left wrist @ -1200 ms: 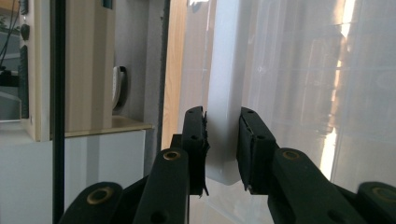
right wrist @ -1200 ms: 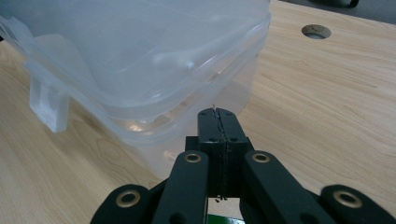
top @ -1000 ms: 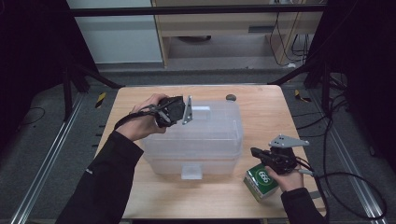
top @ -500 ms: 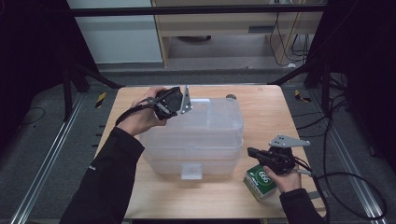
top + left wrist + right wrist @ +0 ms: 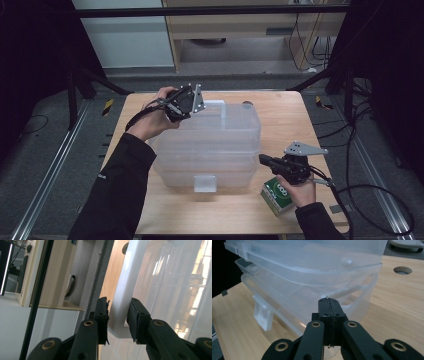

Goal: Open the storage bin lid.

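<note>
While my hands rest at opposite corners of the clear plastic bin [image 5: 207, 145], it sits mid-worktop [image 5: 280, 107], big, translucent, lidded, with ribbed sides and a latch tab on its near wall. At the bin's far left corner my left hand-held gripper [image 5: 117, 316] straddles the white latch handle [image 5: 125, 287], a smooth bar bent at its end; the jaws have just been opening, and the pads now stand a little off it. By the bin's near right corner my right hand-held gripper [image 5: 329, 315] is clenched on nothing, just above a green carton [image 5: 276, 196].
</note>
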The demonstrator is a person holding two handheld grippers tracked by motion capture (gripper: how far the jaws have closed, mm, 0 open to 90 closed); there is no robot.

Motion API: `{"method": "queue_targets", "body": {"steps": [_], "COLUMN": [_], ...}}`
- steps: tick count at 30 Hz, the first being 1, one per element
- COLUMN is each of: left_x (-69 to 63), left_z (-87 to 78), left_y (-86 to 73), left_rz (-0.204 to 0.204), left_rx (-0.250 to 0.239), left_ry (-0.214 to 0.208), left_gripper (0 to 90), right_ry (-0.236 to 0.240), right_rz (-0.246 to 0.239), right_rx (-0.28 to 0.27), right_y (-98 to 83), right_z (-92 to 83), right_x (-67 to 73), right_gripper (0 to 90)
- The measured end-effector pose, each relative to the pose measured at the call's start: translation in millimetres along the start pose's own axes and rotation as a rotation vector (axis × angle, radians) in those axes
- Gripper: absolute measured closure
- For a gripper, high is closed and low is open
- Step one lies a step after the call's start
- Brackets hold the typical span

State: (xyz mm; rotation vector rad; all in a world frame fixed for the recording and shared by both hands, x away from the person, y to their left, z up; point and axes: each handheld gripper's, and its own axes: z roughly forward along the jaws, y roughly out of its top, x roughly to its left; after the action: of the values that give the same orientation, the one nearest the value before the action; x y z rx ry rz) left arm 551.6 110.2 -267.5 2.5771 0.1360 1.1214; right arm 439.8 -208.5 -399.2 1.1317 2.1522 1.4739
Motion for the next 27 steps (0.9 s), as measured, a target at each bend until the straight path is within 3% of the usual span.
{"method": "queue_targets", "body": {"steps": [15,18,27], "left_x": [0.6,-0.6,-5.0], "left_z": [-1.4,-2.4,-21.7], "left_y": [-1.5,-4.4,-19.2], "left_rz": [-0.001,-0.019,-0.086], "left_rx": [-0.006,-0.023,-0.091], "left_ry": [-0.027,-0.018,-0.050], "left_gripper": [67.3,62.9,51.2], "right_ry": [0.004,0.002,0.000], "right_rz": [-0.007,-0.007,-0.008], "right_rx": [-0.030,-0.020,-0.015], "right_y": [7.2,5.8,5.5], "right_z": [5.8,6.6,6.8], "right_x": [3.0,3.0,3.4], "right_gripper": [90.0,90.0,90.0]}}
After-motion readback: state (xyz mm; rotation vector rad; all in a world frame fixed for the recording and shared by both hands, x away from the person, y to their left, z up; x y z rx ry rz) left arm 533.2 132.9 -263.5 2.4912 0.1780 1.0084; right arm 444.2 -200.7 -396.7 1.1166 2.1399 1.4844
